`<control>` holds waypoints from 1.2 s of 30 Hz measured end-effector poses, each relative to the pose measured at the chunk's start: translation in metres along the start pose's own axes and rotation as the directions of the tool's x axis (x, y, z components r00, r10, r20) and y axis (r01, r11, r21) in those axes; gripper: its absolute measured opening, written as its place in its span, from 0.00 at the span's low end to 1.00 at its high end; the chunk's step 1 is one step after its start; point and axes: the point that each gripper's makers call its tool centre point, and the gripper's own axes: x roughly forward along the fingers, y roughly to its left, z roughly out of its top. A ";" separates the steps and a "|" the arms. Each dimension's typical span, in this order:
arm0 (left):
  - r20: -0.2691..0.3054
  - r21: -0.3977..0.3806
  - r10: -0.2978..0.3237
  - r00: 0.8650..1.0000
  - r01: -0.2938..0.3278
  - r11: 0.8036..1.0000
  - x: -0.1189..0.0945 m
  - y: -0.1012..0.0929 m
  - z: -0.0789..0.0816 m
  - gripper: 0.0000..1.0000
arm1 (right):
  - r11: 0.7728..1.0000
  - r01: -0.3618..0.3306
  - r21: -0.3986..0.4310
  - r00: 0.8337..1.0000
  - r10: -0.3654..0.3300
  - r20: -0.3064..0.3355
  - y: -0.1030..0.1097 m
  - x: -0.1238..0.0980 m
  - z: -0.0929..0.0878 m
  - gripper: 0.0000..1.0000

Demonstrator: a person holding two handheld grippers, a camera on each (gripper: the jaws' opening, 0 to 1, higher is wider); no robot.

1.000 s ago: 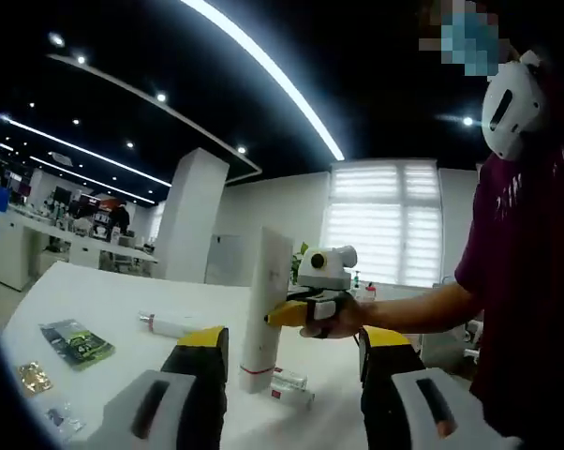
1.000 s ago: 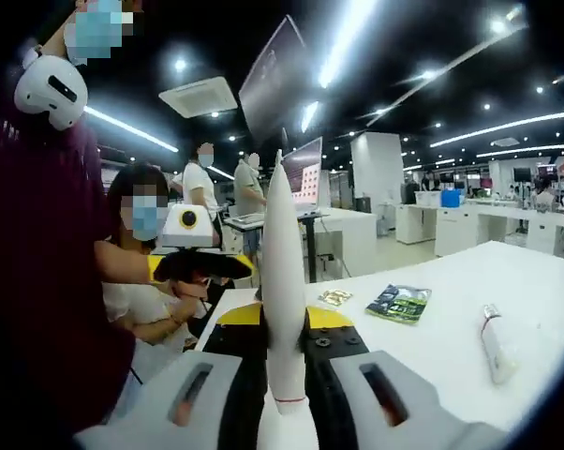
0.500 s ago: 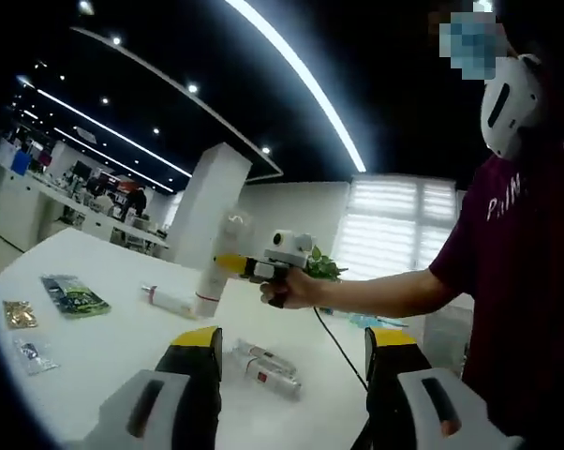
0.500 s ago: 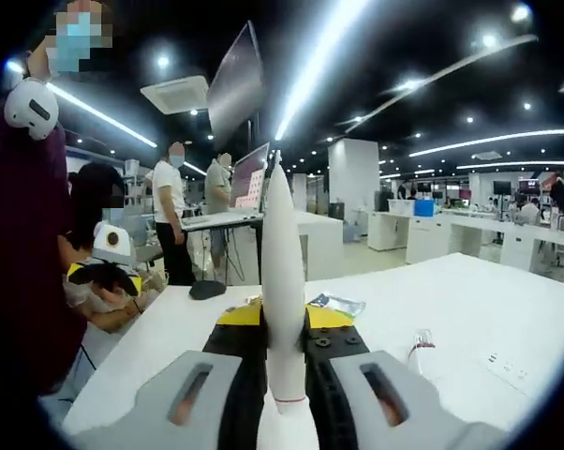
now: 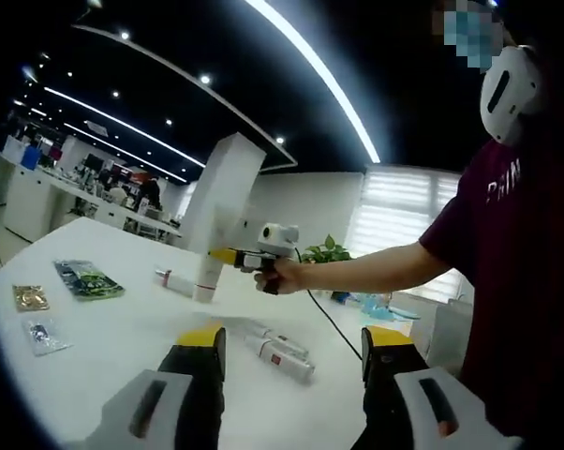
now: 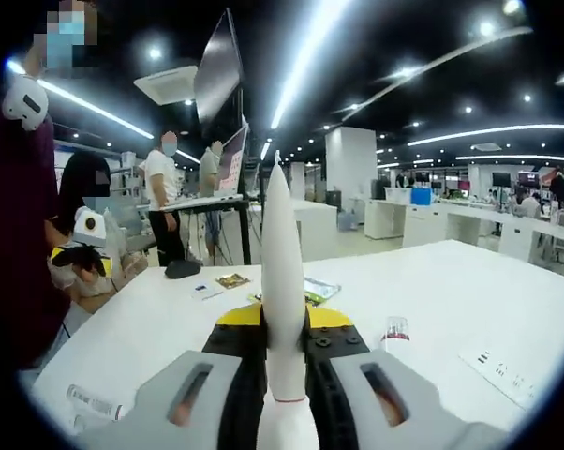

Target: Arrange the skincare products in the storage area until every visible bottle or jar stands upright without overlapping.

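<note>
Right gripper (image 6: pixel 284 375) clamps a white tube (image 6: pixel 283 281) above the white table (image 6: pixel 451 291); left gripper (image 5: pixel 291 375) gapes.

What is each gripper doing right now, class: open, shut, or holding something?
Left gripper: open, holding nothing.
Right gripper: shut on the white tube, which stands upright between its jaws.

The dark red shirt (image 5: pixel 507 244) has pale letters on the chest — too blurry to read. The labels on the small tubes (image 5: pixel 280 352) are too tiny to read.
</note>
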 end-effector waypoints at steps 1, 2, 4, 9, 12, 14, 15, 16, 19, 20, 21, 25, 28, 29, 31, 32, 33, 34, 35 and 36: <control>-0.009 0.004 0.000 1.000 0.000 1.000 0.000 0.000 -0.001 0.60 | 1.000 0.000 0.000 1.000 0.000 -0.002 -0.002 0.000 -0.003 0.12; -0.014 0.010 0.000 1.000 0.000 1.000 0.000 -0.001 -0.002 0.60 | 1.000 0.000 0.003 1.000 0.000 -0.002 -0.002 0.000 -0.005 0.12; -0.026 0.015 0.002 1.000 -0.002 1.000 0.000 -0.001 -0.004 0.60 | 1.000 -0.011 0.001 1.000 0.011 -0.002 -0.001 0.001 -0.008 0.12; -0.031 0.015 0.015 0.999 -0.015 1.000 -0.002 0.002 -0.005 0.59 | 1.000 -0.027 -0.007 1.000 0.027 0.009 0.000 0.001 -0.012 0.12; -0.017 0.014 0.026 1.000 -0.026 1.000 -0.002 0.003 -0.001 0.58 | 0.999 -0.038 -0.009 0.999 0.038 -0.006 -0.002 0.003 -0.017 0.12; -0.020 0.016 0.028 0.999 -0.028 0.999 -0.001 0.002 -0.001 0.58 | 0.999 -0.050 -0.008 0.999 0.050 -0.010 -0.002 0.005 -0.020 0.12; -0.033 0.018 0.029 0.999 -0.028 0.999 -0.001 0.002 -0.003 0.57 | 0.999 -0.051 -0.011 0.999 0.050 -0.009 -0.003 0.006 -0.021 0.12; -0.044 0.023 0.030 0.999 -0.029 0.999 0.000 0.002 -0.005 0.57 | 0.998 -0.055 -0.008 0.998 0.055 0.000 -0.003 0.006 -0.020 0.12; -0.060 0.036 0.036 0.998 -0.034 0.999 -0.001 0.001 -0.007 0.57 | 0.999 -0.052 -0.011 0.998 0.052 0.016 -0.008 0.006 -0.021 0.12; -0.058 0.035 0.035 0.998 -0.033 0.999 -0.001 0.001 -0.006 0.57 | 0.999 -0.049 -0.001 0.998 0.049 0.026 -0.009 0.005 -0.021 0.12; -0.053 0.033 0.035 0.998 -0.033 0.999 -0.002 0.000 -0.005 0.56 | 0.999 -0.047 0.009 0.998 0.047 0.037 -0.010 0.004 -0.021 0.13; -0.059 0.044 0.043 0.997 -0.041 0.998 -0.003 0.003 -0.004 0.55 | 0.997 -0.075 0.007 0.996 0.074 0.055 -0.005 0.003 -0.020 0.14; -0.054 0.052 0.049 0.997 -0.046 0.998 -0.004 0.004 0.000 0.55 | 0.997 -0.077 0.012 0.995 0.076 0.060 -0.003 0.005 -0.019 0.15; -0.052 0.053 0.050 0.997 -0.047 0.998 -0.004 0.004 0.001 0.55 | 0.997 -0.076 0.028 0.995 0.074 0.064 -0.004 0.005 -0.019 0.15; -0.043 0.057 0.057 0.997 -0.054 0.997 -0.005 0.004 0.004 0.55 | 0.997 -0.072 0.017 0.995 0.071 0.066 -0.003 0.004 -0.019 0.16; -0.037 0.056 0.060 0.998 -0.058 0.997 -0.006 0.004 0.004 0.55 | 0.998 -0.069 0.009 0.996 0.068 0.064 -0.003 0.004 -0.019 0.16; -0.031 0.056 0.063 0.997 -0.062 0.997 -0.006 0.005 0.005 0.55 | 0.998 -0.066 -0.009 0.996 0.067 0.063 -0.003 0.005 -0.019 0.16; -0.024 0.057 0.069 0.997 -0.067 0.996 -0.007 0.006 0.005 0.55 | 0.998 -0.064 -0.011 0.996 0.064 0.061 -0.003 0.005 -0.019 0.17; -0.018 0.059 0.073 0.997 -0.072 0.996 -0.007 0.006 0.006 0.55 | 0.998 -0.062 -0.005 0.996 0.062 0.063 -0.004 0.005 -0.019 0.17; -0.017 0.057 0.073 0.997 -0.072 0.996 -0.007 0.006 0.007 0.55 | 0.998 -0.065 0.012 0.996 0.064 0.064 -0.004 0.005 -0.020 0.17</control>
